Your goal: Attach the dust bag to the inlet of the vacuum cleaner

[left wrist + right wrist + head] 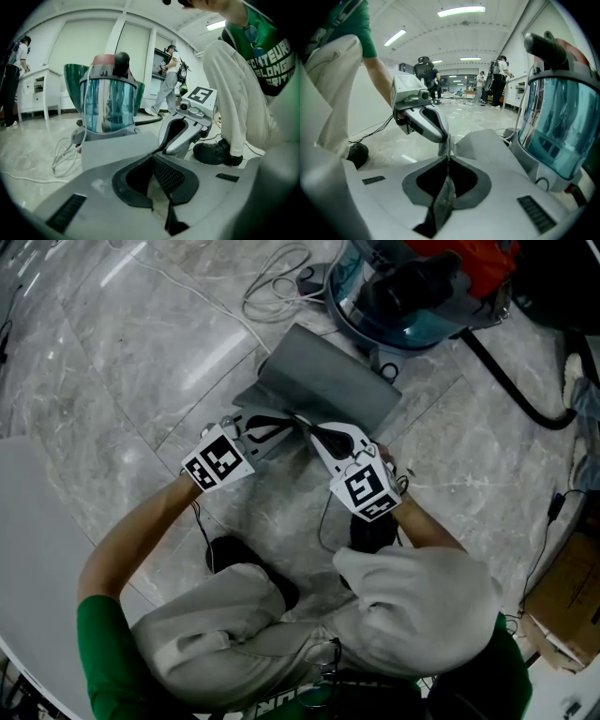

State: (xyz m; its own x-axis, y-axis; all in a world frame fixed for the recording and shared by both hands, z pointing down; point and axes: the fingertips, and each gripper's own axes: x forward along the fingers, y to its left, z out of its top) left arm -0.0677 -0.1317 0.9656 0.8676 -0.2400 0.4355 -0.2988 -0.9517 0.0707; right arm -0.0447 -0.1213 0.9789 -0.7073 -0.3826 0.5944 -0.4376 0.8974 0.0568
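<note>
The grey dust bag (328, 390) lies on the marble floor just in front of the vacuum cleaner (412, 296), a blue see-through canister with a red top. Both grippers meet at the bag's near edge. My left gripper (292, 420) comes in from the left and my right gripper (307, 427) from the right, tips almost touching. In the left gripper view the jaws (152, 159) are closed with pale fabric pinched between them, and the bag (117, 150) spreads beyond. In the right gripper view grey cloth (440, 206) runs between the closed jaws (449, 159). The inlet cannot be made out.
A coiled white cable (277, 282) lies left of the vacuum, and a black hose (511, 381) curves off to its right. A white round table (28, 549) edges in at the left and a cardboard box (562, 606) sits at the right. People (168, 79) stand far behind.
</note>
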